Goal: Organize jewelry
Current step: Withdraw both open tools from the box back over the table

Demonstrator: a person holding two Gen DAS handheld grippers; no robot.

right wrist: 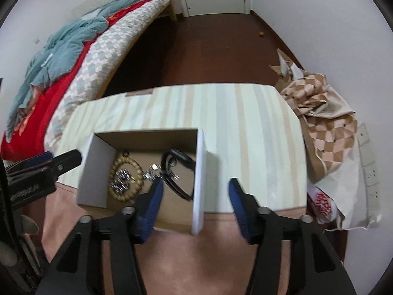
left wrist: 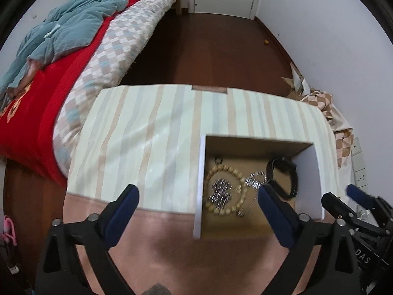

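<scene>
Left gripper (left wrist: 196,206) spread wide, straddling left wall of open box (left wrist: 199,184), nothing pinched. Right gripper (right wrist: 195,196) spread, straddling right wall. Bead bracelet (left wrist: 227,189), black band (left wrist: 285,177) inside.

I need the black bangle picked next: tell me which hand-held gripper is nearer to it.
Right. The right hand-held gripper straddles the box's right wall, one finger just beside the black bangle. The left hand-held gripper straddles its left wall.
</scene>
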